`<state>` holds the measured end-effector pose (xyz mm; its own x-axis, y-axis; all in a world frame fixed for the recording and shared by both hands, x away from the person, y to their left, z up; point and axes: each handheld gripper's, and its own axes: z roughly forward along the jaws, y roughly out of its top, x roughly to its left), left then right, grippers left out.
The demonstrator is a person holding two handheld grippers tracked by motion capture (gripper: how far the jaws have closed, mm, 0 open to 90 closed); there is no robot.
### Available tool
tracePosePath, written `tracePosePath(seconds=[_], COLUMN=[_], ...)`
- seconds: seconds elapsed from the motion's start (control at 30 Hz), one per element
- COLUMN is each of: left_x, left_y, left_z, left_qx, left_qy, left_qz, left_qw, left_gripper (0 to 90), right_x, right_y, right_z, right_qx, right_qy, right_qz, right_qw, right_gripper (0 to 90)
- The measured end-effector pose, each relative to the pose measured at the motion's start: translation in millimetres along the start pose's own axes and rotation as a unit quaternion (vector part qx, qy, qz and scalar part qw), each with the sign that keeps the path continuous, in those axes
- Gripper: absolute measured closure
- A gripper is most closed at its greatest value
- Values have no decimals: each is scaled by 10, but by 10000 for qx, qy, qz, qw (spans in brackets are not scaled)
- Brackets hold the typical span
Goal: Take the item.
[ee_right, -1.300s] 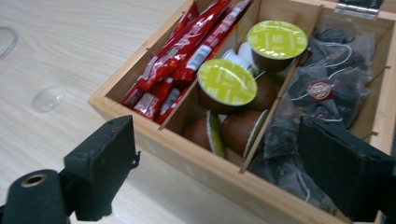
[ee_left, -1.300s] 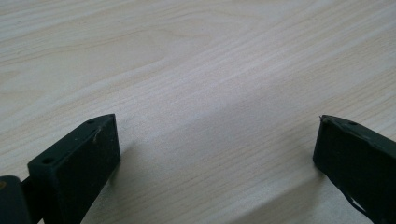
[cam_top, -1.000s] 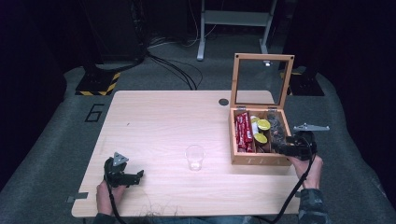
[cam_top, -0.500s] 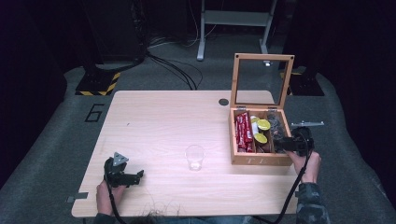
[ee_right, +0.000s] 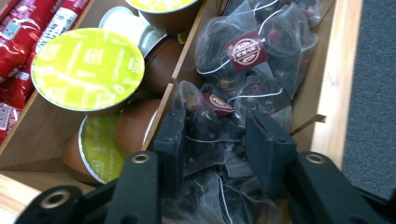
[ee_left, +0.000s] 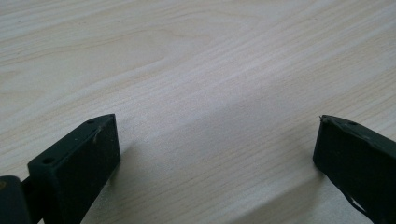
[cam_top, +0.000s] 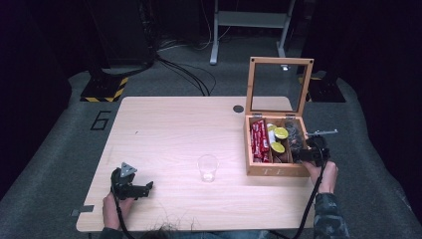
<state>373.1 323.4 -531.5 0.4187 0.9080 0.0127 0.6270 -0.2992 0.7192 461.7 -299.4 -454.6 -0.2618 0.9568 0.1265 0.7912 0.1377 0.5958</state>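
Now right gripper [ee_right: 212, 140] jaws just closing, pinching tea bag [ee_right: 210, 135]; left gripper [ee_left: 217, 154] wide, empty.

One wooden box [cam_top: 276, 169], one clear cup [cam_top: 207, 168] and two hand-held grippers on one counter [cam_top: 174, 129]. Four coffee capsules [ee_right: 87, 69]; perhaps four red sachets [cam_top: 259, 141]; several tea bags [ee_right: 247, 51].

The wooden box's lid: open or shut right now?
Open. The glass-paned lid stands upright behind the wooden box, leaving the tea bags, capsules and red sachets exposed.

Bright tabletop, dark surroundings, soft focus
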Motion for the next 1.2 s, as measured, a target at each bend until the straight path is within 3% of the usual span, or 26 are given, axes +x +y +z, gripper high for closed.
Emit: tracePosePath(seconds=[0.1,0.23,0.27,0.33,0.57,0.7,1.2], left_x=[1,2,0,6,1,0,0], left_y=[1,1,0,3,1,0,0], left_z=[-2,0,-2,-4,-1,0,0], left_qx=[12,2,10,25,7,3,0], left_qy=[-5,-3,-3,-14,-2,-1,1], left_qz=[1,19,2,42,10,-2,-1], left_qw=[10000,10000,10000,10000,10000,10000,10000], left_gripper=[2,2,2,2,2,2,2], right_x=[3,4,11,13,36,15,48], right_y=[-1,-9,-10,-12,-17,-18,14], right_z=[22,32,27,17,-51,-124,-339], right_qx=[14,30,47,0,-58,-262,-497], right_qy=[-36,-90,-89,-87,-122,-125,-206], right_qz=[-55,-82,-40,-104,-55,-159,-275], right_qw=[10000,9999,9999,9999,9999,9995,9982], right_gripper=[693,729,792,814,829,832,835])
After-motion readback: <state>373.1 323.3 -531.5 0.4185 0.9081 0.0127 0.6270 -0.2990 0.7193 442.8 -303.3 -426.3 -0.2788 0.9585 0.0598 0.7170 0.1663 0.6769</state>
